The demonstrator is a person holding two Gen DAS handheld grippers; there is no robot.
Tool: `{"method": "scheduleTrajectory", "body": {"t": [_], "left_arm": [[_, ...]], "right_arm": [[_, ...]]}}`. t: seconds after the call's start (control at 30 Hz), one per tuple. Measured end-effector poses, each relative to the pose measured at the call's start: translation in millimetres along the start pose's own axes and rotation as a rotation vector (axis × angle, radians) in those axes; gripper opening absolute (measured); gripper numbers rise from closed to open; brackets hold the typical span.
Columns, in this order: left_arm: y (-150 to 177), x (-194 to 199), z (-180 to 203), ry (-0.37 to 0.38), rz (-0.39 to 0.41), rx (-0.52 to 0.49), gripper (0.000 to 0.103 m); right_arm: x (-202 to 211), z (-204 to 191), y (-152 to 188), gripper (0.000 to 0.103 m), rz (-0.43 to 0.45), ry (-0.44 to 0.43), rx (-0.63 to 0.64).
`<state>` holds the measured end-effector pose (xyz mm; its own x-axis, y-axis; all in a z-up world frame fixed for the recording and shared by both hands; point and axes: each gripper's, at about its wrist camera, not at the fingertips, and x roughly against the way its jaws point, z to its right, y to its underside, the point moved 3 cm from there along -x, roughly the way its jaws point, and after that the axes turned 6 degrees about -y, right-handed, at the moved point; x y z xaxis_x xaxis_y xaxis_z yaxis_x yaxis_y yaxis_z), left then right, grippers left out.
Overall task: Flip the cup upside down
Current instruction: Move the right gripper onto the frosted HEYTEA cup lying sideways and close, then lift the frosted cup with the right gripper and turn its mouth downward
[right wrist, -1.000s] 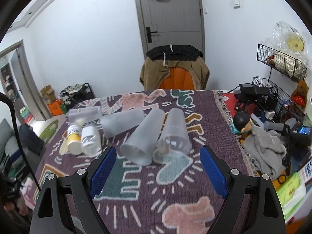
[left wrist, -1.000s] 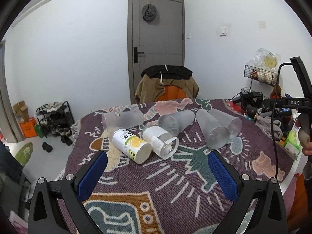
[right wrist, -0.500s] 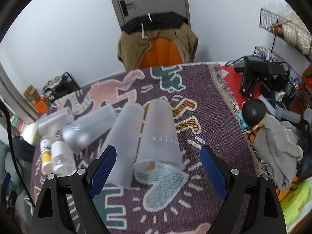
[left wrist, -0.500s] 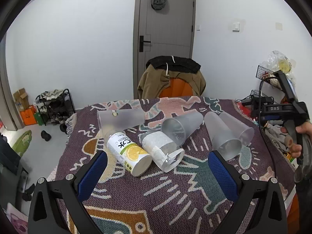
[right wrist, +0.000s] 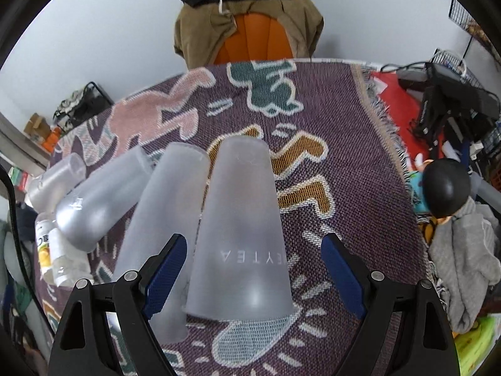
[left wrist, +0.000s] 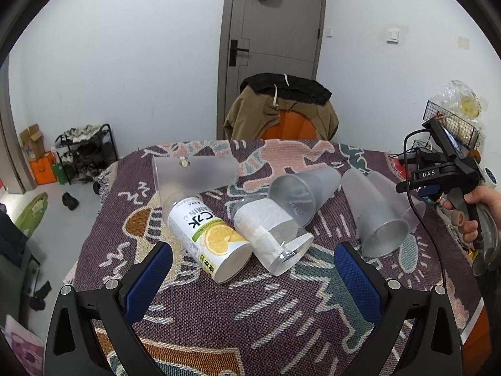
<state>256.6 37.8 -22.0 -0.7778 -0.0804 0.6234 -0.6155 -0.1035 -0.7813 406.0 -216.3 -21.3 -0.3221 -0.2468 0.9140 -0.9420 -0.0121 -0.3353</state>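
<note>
Several frosted plastic cups lie on their sides on a patterned purple tablecloth [right wrist: 338,144]. In the right wrist view a frosted cup printed HEYTEA [right wrist: 241,228] lies with its mouth toward me, between the spread blue pads of my open right gripper [right wrist: 253,269]. A second frosted cup [right wrist: 162,219] lies against its left side. In the left wrist view my open left gripper [left wrist: 250,274] hovers over the cloth in front of a lemon-label cup [left wrist: 206,235] and a clear cup with a white label [left wrist: 269,235]. The right gripper's handle [left wrist: 444,175] shows at the right.
More frosted cups [left wrist: 194,172] [left wrist: 303,191] [left wrist: 375,216] lie across the table. An orange chair draped with a brown jacket [left wrist: 281,109] stands behind it. Cables, clothes and a wire rack [right wrist: 454,125] crowd the right side. A shoe rack [left wrist: 84,153] stands at the left.
My right gripper has dropped and moved forward until the HEYTEA cup lies between its pads. My left gripper has drawn a little closer to the cups.
</note>
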Motion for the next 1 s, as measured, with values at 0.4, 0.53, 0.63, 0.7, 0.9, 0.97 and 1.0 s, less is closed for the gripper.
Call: {"method": "scheduleTrajectory", "body": {"t": [0.4,0.53,0.63,0.7,0.9,0.97,1.0], "left_arm": [[5,-12,-9,0.011,-0.028,0.015,0.103],[5,-8,-9,0.015,-0.021,0.017,0.103],[3,-4,-8,0.017,-0.014,0.011,0.103],[2,-1,-7,0.018,-0.009,0.009,0.103],[-1,11,-5,0.027,-0.004,0.012,0.103],[-1,16,-4,0.029,-0.004,0.01,0.103],[-2,18,-4,0.032,-0.003,0.007,0.103]], "right_arm": [[-47,7,-7,0.073,-0.183,-0.036,-0.074],[-39,6,-6,0.072,-0.172,-0.051,-0.074],[-24,10,-5,0.072,-0.141,-0.092,-0.095],[-14,11,-3,0.072,-0.128,-0.112,-0.1],[26,6,12,0.071,-0.069,-0.174,-0.088],[41,5,20,0.071,-0.048,-0.196,-0.081],[47,4,23,0.071,-0.042,-0.211,-0.081]]}}
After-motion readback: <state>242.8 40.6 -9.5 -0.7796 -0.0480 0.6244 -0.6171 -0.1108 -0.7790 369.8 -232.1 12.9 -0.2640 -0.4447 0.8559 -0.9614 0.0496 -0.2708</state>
